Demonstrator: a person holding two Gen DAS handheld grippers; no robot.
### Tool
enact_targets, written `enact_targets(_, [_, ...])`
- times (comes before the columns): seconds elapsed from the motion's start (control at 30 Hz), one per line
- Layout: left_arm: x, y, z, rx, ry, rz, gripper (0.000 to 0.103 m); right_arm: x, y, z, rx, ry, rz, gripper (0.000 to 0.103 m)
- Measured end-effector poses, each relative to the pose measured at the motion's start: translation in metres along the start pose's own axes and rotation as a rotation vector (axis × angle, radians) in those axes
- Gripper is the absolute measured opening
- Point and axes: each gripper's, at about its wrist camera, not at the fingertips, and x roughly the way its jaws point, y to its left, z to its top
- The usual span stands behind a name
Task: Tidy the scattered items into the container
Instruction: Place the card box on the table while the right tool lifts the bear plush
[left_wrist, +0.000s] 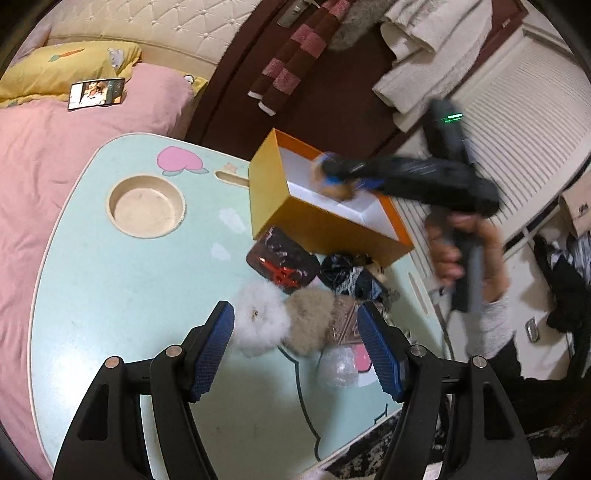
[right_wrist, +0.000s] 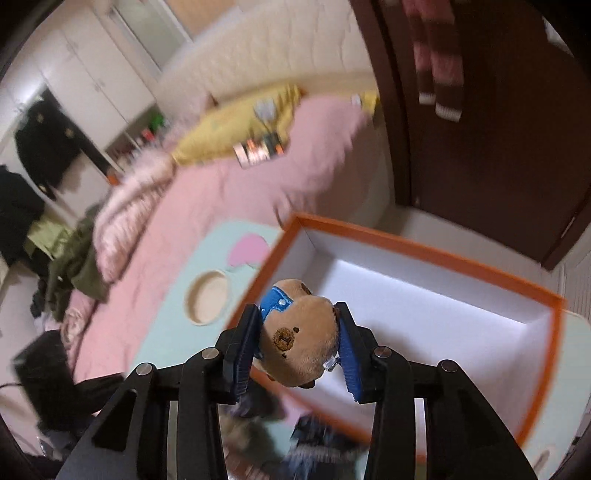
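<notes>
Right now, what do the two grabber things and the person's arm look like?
Both the left gripper and the right gripper have black plastic frames with silver round pins and bumpy blue fingers. From outside, the right one shows a green light. The person's sleeve is light grey.

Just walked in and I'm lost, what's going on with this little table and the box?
A person is tidying small items into an orange box on a mint green table. The right claw is shut on a brown plush toy and holds it over the box, whose visible white floor looks bare. The left claw hangs open over the remaining pile, near a white fluffy pom-pom and a beige pom-pom.
</notes>
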Motion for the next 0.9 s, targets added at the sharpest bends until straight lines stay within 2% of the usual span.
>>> enact_targets(0.13, [0.005, -0.015, -0.007, 0.068, 0.030, 0.002, 0.070, -0.050, 0.007, -0.035, 0.000, -0.069, -0.017, 0.040])
enact_targets(0.23, [0.008, -0.024, -0.011, 0.072, -0.005, 0.032, 0.070, -0.068, 0.003, -0.076, 0.055, -0.103, -0.039, 0.040])
enact_targets(0.33, [0.021, -0.037, -0.011, 0.135, -0.017, 0.109, 0.070, -0.069, 0.003, -0.118, 0.086, -0.128, -0.079, 0.040])
enact_targets(0.47, [0.041, -0.058, -0.014, 0.258, -0.003, 0.200, 0.070, -0.052, 0.010, -0.156, 0.095, -0.098, -0.096, 0.040])
enact_targets(0.53, [0.056, -0.063, -0.015, 0.292, 0.012, 0.234, 0.070, -0.042, 0.017, -0.166, 0.065, -0.076, -0.145, 0.041])
enact_targets(0.63, [0.073, -0.063, -0.012, 0.285, 0.032, 0.237, 0.070, -0.025, 0.021, -0.168, 0.031, -0.054, -0.225, 0.041])
enact_targets(0.7, [0.080, -0.064, -0.010, 0.289, 0.019, 0.250, 0.070, -0.015, 0.019, -0.167, 0.024, -0.052, -0.263, 0.042])
enact_targets(0.8, [0.081, -0.065, -0.007, 0.289, 0.006, 0.255, 0.070, -0.009, 0.011, -0.168, 0.004, -0.082, -0.303, 0.048])
enact_targets(0.9, [0.073, -0.069, -0.007, 0.299, -0.026, 0.268, 0.070, -0.012, 0.015, -0.167, -0.020, -0.122, -0.318, 0.049])
